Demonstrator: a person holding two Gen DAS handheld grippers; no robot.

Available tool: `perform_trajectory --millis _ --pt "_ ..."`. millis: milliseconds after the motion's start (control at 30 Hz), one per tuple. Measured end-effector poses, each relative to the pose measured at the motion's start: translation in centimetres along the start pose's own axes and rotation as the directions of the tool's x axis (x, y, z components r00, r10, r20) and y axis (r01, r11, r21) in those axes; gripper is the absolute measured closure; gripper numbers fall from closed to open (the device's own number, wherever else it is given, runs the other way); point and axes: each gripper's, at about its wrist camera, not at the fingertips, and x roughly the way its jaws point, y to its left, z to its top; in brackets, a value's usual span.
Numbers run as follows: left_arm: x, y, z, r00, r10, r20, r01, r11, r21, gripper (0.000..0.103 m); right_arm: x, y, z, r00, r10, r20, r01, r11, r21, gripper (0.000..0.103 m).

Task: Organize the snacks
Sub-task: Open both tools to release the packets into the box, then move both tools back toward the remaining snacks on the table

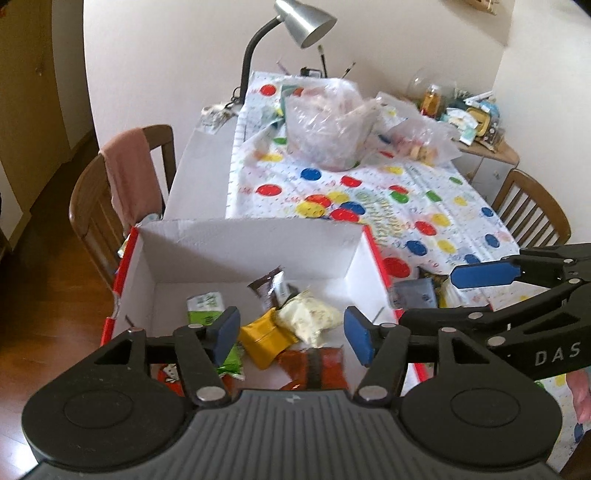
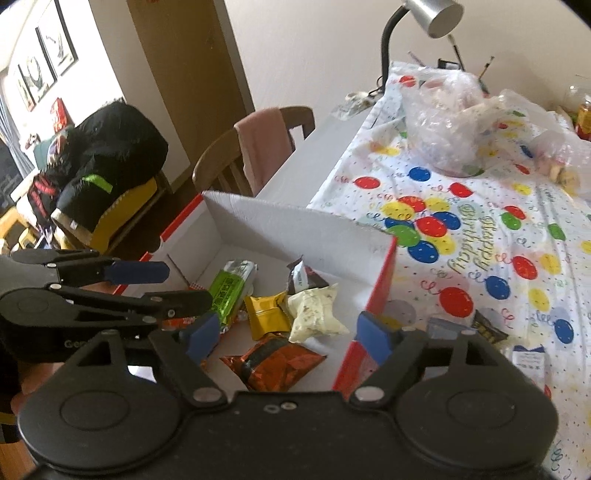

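A white box with red outer sides [image 1: 236, 254] [image 2: 295, 221] stands at the table's near edge. Inside lie several snack packets: green [image 1: 205, 306] [image 2: 229, 288], yellow [image 1: 266, 341] [image 2: 267, 314], cream [image 1: 308, 315] [image 2: 317, 314], brown [image 1: 269, 286] [image 2: 304, 277], orange-red [image 1: 314, 365] [image 2: 273, 363]. My left gripper [image 1: 291, 332] is open and empty above the box; it also shows in the right wrist view [image 2: 159, 284]. My right gripper [image 2: 291, 332] is open and empty over the box's right wall; it shows at the right of the left wrist view [image 1: 454, 291].
More packets lie on the balloon tablecloth [image 2: 480, 229] right of the box: grey [image 1: 415, 291] [image 2: 443, 326], dark [image 2: 487, 330], white-blue [image 2: 530, 360]. Clear plastic bags [image 1: 328, 122] sit farther back, a desk lamp [image 1: 295, 22] at the far end. Wooden chairs [image 1: 110, 192] [image 1: 532, 210] flank the table.
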Motion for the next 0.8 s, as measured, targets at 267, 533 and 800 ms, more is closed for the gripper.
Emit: perform_trajectory --millis 267,533,800 --pt "-1.1 -3.8 -0.1 0.999 -0.014 0.050 0.013 1.000 0.019 0.037 -3.5 -1.8 -0.8 0.998 0.014 0.069 -0.015 1.000 0.011 0.019" --pt "-1.1 -8.3 -0.5 0.997 -0.028 0.072 0.026 0.999 0.023 0.033 -7.0 -5.3 -2.4 0.992 0.012 0.123 -0.018 0.999 0.042 0.010" --pt "0.5 -12.9 -1.2 0.997 -0.063 0.050 0.062 0.998 0.012 0.029 -9.4 -9.7 -4.7 0.990 -0.010 0.138 0.000 0.997 0.075 0.005"
